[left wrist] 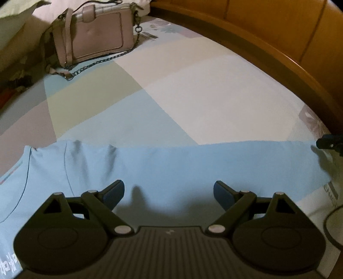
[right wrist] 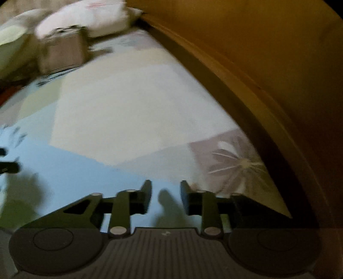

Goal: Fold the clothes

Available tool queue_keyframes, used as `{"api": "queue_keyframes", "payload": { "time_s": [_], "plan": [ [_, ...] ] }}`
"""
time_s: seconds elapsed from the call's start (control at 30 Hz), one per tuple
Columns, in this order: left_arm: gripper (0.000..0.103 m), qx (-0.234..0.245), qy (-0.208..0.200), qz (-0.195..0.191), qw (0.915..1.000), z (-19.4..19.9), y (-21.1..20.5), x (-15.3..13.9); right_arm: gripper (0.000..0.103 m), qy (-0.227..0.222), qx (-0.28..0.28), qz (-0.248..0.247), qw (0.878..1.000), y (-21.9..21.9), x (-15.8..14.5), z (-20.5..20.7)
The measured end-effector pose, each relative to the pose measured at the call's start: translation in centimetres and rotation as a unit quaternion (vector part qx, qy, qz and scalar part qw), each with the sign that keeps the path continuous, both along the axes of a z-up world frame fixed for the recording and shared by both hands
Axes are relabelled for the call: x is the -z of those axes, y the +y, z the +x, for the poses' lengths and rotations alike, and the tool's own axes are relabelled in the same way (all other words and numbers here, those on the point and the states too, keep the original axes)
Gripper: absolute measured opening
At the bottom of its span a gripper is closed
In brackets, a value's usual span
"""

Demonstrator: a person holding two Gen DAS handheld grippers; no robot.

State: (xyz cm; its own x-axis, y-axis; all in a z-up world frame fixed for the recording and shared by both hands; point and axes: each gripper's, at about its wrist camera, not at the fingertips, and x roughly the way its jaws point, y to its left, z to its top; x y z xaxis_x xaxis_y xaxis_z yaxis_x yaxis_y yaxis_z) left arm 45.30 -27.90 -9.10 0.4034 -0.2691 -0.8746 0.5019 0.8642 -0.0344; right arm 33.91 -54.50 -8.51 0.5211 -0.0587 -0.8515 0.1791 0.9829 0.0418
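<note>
The left tongs (left wrist: 169, 193) gape wide, empty, above a light blue T-shirt (left wrist: 171, 165) spread flat on the bed (left wrist: 182, 96). The right tongs (right wrist: 166, 197), narrower but parted and empty, hover over its edge beside the wooden bed frame (right wrist: 246, 107). A pink handbag (left wrist: 94, 34) lies toward the bed's far corner.

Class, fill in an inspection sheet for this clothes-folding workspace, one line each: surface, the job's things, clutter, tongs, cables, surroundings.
Surface: bed sheet with pastel colour blocks, lying smooth.
Job's things: light blue garment spread flat below both tongs, white print at its left edge.
Clutter: pink handbag with a chain strap at the far left, beside pillows.
Tongs: left tongs open wide over the garment, holding nothing; right tongs open, narrower gap, near the garment's right end; that view is blurred.
Cables: dark cable at the right edge.
Surroundings: wooden bed frame curving along the right.
</note>
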Motion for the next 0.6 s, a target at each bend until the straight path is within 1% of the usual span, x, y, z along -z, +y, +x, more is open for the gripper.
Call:
{"api": "queue_keyframes", "payload": {
  "time_s": [0.07, 0.13, 0.17, 0.2, 0.23, 0.37, 0.5, 0.6],
  "plan": [
    [0.089, 0.002, 0.012, 0.005, 0.9999, -0.7, -0.6, 0.9, 0.04, 0.019, -0.019, -0.003, 1.0, 1.1, 0.9, -0.3],
    [0.09, 0.002, 0.026, 0.01, 0.9996, -1.4, -1.2, 1.9, 0.041, 0.038, -0.008, -0.014, 0.999, 0.6, 2.1, -0.9],
    [0.091, -0.007, 0.045, 0.016, 0.9988, -1.6, -1.3, 2.6, 0.044, 0.036, 0.002, -0.019, 0.999, 0.1, 2.2, -1.3],
    [0.091, -0.019, 0.041, 0.014, 0.9989, -1.9, -1.3, 2.7, 0.054, 0.036, 0.008, -0.022, 0.999, -0.1, 2.1, -1.5],
    [0.091, -0.026, 0.046, 0.011, 0.9986, -2.1, -1.4, 2.5, 0.061, 0.036, 0.006, -0.022, 0.999, 0.1, 1.8, -1.6],
    [0.091, -0.038, 0.071, -0.054, 0.9953, -3.1, -0.6, 0.5, 0.061, 0.036, -0.001, -0.025, 0.999, 0.8, 0.6, -1.9],
    [0.091, -0.062, 0.05, -0.057, 0.9952, -4.6, 1.3, -1.1, 0.067, 0.035, -0.01, -0.025, 0.999, 1.7, -0.6, -1.9],
    [0.091, -0.089, 0.038, -0.064, 0.9932, -5.4, 4.5, -2.0, 0.068, 0.028, -0.036, -0.012, 0.999, 4.6, -0.7, -0.8]
  ]
}}
